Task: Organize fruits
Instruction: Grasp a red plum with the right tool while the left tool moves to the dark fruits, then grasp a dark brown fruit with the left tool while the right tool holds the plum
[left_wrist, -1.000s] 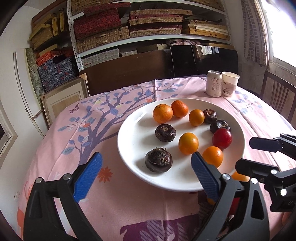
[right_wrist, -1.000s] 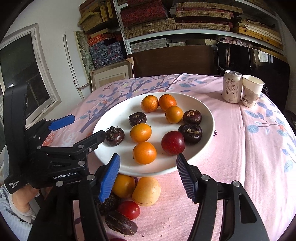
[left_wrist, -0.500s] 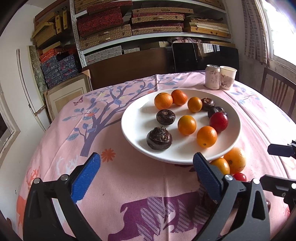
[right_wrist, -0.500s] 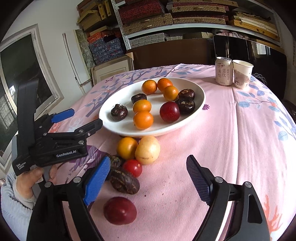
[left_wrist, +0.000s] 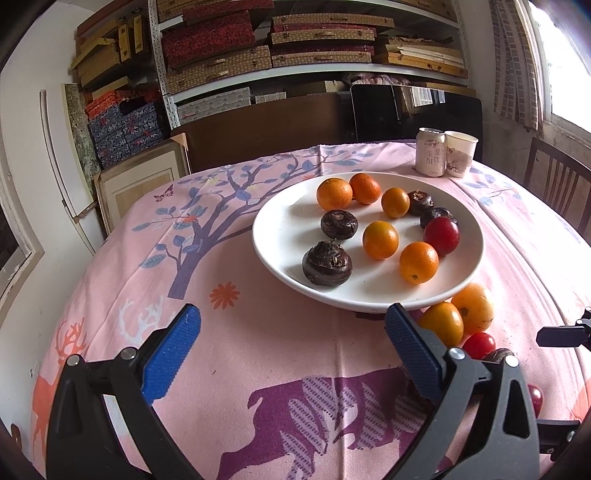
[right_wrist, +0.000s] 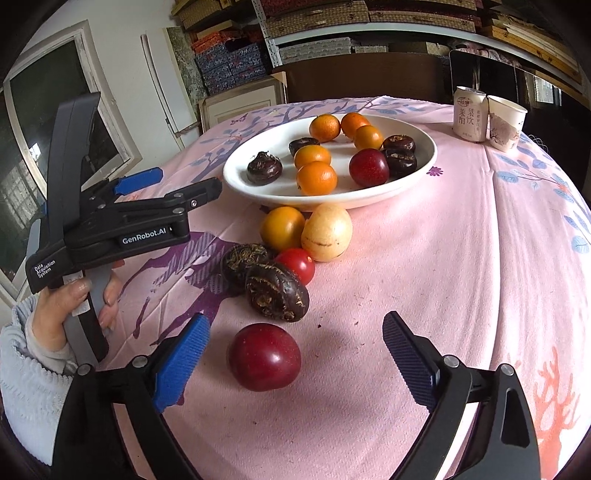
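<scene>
Fruits were split two ways: most on the white plate (right_wrist: 424, 162) at table centre, the rest loose on the pink cloth (right_wrist: 443, 258) just near of its rim.

Grippers: right gripper (right_wrist: 295, 354) was spread wide, holding nothing, hovering with the loose plum (right_wrist: 264, 356) near its left finger. Left gripper (left_wrist: 291, 343) was also apart and empty, over bare cloth left of the loose pile.

Risks, as I judged them:
- Plum was round and sat off-centre between the fingers; a lopsided close would likely nudge it and roll it toward the near edge.
- Loose fruit were packed touching each other. Grabbing one could knock the neighbours, especially the cherry tomato (right_wrist: 296, 263) wedged between the chestnuts and the pale fruit.
- Plate was crowded on its right half; dropping in there could shove fruit over the low rim. Left half was free.
- Tomato was soft, so over-squeezing would split it.
- Both grippers were close together; a reach across could clip.

Counts:
- On plate: 5 oranges (right_wrist: 316, 178), 4 water chestnuts (right_wrist: 264, 168), 1 plum (right_wrist: 368, 167).
- On cloth: 1 orange (right_wrist: 282, 228), 1 pale yellow fruit (right_wrist: 327, 232), 1 tomato, 2 chestnuts (right_wrist: 277, 290), 1 plum.
- Far right: 1 can (right_wrist: 470, 113), 1 paper cup (right_wrist: 505, 123), touching.
</scene>
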